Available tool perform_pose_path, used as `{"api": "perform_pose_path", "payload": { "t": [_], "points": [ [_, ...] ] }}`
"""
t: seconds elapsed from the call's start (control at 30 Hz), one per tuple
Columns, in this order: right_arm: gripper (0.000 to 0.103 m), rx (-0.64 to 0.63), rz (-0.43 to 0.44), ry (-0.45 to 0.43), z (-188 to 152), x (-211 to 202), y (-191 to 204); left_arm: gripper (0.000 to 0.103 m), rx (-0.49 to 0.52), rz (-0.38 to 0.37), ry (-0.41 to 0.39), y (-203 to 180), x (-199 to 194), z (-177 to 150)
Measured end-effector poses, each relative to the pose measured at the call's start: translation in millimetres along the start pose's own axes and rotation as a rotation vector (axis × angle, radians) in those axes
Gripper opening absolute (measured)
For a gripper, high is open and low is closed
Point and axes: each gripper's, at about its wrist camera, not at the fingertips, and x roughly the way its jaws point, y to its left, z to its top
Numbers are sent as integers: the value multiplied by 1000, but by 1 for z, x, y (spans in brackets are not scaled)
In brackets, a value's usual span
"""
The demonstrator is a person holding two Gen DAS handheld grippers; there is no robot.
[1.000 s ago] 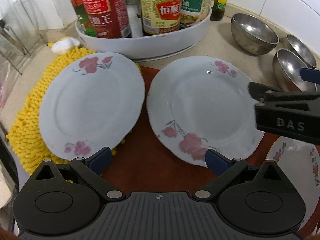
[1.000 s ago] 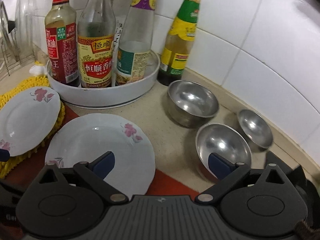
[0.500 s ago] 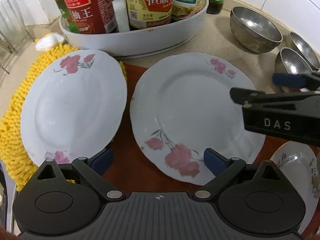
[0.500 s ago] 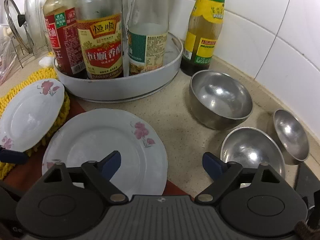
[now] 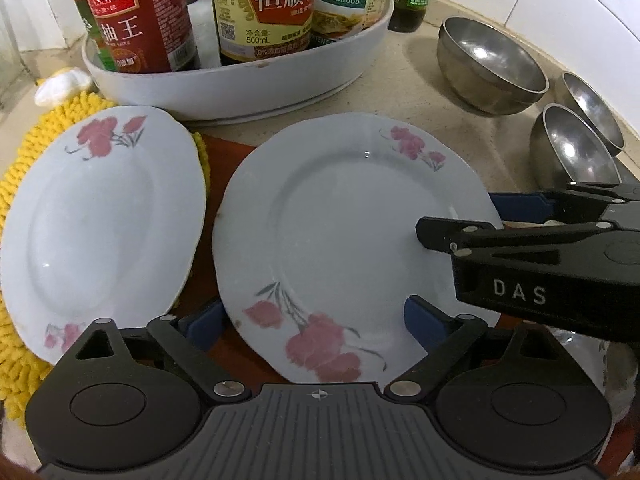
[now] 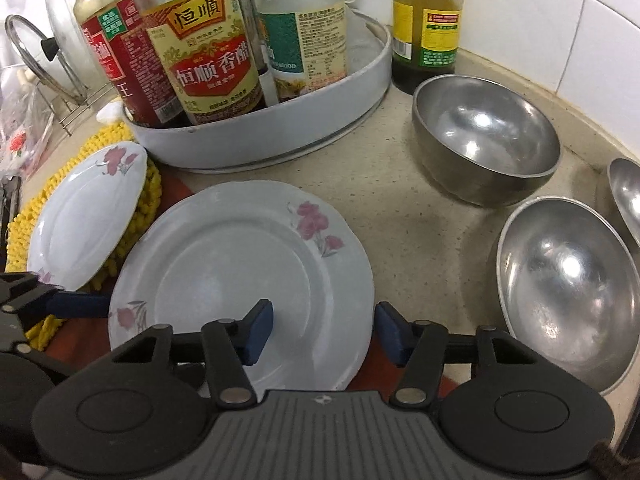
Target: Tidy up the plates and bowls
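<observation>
The right gripper (image 6: 324,330), jaws just narrowing but not yet clamped, straddled the near-right rim of the round white pink-flowered plate (image 6: 240,272) on the bench, while the left gripper (image 5: 316,322) stood wide open astride its near edge.

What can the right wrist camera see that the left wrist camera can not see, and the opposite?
Only the right wrist view: a glass lid standing in a wire rack, and the right gripper, its fingers just closing around the near plate's rim.

Only the left wrist view: a third flowered dish beneath the right gripper's body, and the open left gripper.

Both: the near plate, the second plate on the yellow mat, the bottle tray and three steel bowls.
</observation>
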Motion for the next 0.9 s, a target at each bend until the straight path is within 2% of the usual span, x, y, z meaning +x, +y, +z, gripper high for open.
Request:
{"api": "perform_pose_path", "payload": {
  "t": [0.23,0.9],
  "points": [
    [51,-9,23,11,2,1,-3,102,20,0,-4,-2,4,4],
    [52,-13,16,31,3,-1,-2,100,72,19,-44,-5,2,6]
  ]
}}
